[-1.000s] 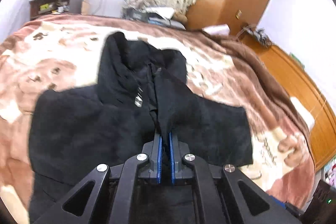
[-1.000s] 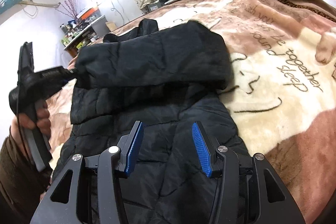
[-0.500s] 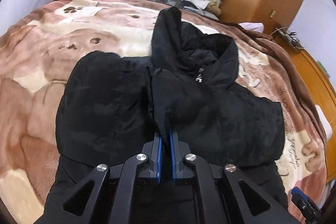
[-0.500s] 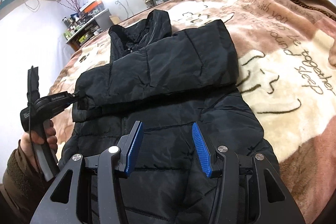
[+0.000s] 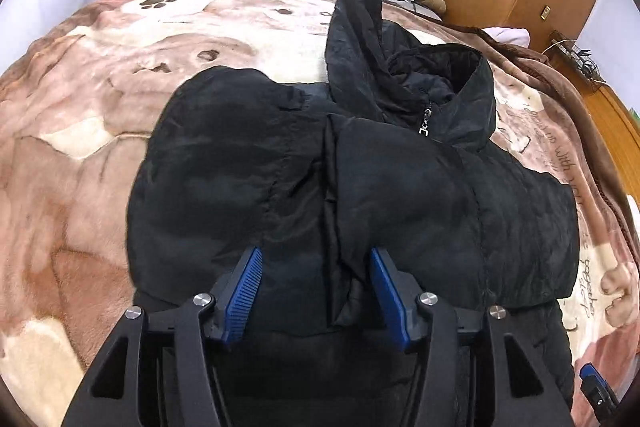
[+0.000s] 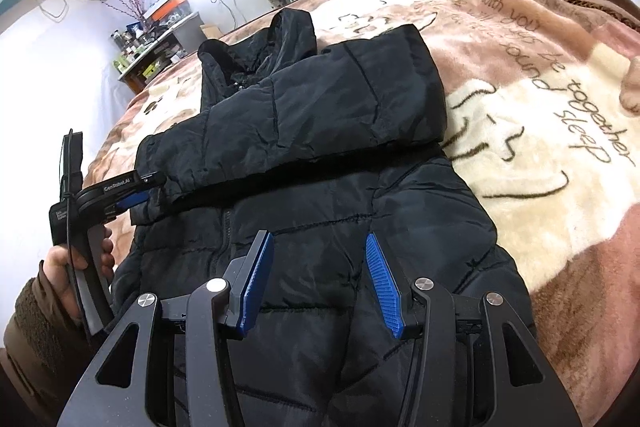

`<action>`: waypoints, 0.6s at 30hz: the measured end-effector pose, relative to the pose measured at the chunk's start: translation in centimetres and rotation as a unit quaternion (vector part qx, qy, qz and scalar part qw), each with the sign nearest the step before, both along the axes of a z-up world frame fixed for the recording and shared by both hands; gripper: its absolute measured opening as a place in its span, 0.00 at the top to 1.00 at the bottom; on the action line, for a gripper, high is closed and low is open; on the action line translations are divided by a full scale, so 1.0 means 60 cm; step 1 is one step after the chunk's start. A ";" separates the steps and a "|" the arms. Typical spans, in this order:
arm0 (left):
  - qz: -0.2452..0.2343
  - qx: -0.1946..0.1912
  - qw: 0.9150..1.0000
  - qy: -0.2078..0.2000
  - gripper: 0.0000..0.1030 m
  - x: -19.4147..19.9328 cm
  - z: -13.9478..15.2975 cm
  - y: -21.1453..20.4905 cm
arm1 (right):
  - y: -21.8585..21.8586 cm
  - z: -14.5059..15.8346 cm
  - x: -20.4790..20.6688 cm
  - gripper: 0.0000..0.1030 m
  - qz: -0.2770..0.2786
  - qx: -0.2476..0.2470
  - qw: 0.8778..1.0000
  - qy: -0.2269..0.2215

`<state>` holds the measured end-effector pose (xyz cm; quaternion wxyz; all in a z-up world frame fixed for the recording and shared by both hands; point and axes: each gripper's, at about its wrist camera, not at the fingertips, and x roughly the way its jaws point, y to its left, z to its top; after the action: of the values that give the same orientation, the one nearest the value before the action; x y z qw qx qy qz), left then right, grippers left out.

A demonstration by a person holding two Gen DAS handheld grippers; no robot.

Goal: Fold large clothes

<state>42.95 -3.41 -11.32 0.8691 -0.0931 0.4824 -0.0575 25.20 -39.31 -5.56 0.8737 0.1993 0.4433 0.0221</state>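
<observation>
The black jacket [image 6: 320, 187] lies flat on the bed [image 6: 540, 155], hood towards the far edge, with one sleeve [image 6: 296, 115] folded across the chest to narrow it. The left hand-held gripper [image 5: 316, 291] is opening, letting the cuff go. The right hand-held gripper [image 6: 320, 283] hovers half open over the body, holding nothing.

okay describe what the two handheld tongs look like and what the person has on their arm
Both the left tongs and right tongs are matte black frames with triangular cut-outs, silver screw heads and ribbed blue pads. Seen from the right wrist view, the left tool has a pistol-style handle, white lettering on its side and a thin black cable running along it. The left hand emerges from a fuzzy brown sleeve.
</observation>
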 end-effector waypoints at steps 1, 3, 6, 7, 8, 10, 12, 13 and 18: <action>0.001 0.004 1.000 0.001 0.44 -0.005 0.003 0.004 | 0.000 0.004 -0.005 0.52 -0.002 -0.001 1.000 -0.001; 0.004 0.003 1.000 -0.002 0.43 -0.020 0.012 0.015 | -0.003 0.010 -0.015 0.52 -0.004 -0.001 1.000 -0.003; -0.007 -0.007 1.000 -0.002 0.43 -0.045 0.027 0.031 | -0.008 0.019 -0.036 0.52 -0.011 -0.007 1.000 -0.004; -0.010 -0.005 1.000 -0.003 0.41 -0.053 0.031 0.035 | -0.010 0.022 -0.044 0.52 -0.014 -0.011 1.000 -0.004; -0.013 -0.002 1.000 -0.006 0.37 -0.067 0.038 0.042 | -0.012 0.024 -0.052 0.52 -0.017 -0.016 1.000 -0.004; -0.021 0.007 1.000 -0.014 0.33 -0.091 0.052 0.051 | -0.016 0.028 -0.067 0.52 -0.022 -0.024 0.999 -0.004; -0.032 0.010 0.999 -0.023 0.33 -0.114 0.067 0.060 | -0.017 0.032 -0.079 0.52 -0.026 -0.033 0.999 -0.003; -0.033 0.010 0.999 -0.024 0.33 -0.123 0.074 0.064 | -0.017 0.034 -0.087 0.52 -0.028 -0.036 0.999 -0.003; -0.049 0.025 0.998 -0.032 0.30 -0.185 0.104 0.080 | -0.013 0.050 -0.117 0.52 -0.033 -0.049 0.998 -0.010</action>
<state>31.83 1.37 -5.11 0.8821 -0.0459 0.4599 -0.0912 18.19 -40.07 -2.58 0.8869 0.1702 0.4286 -0.0263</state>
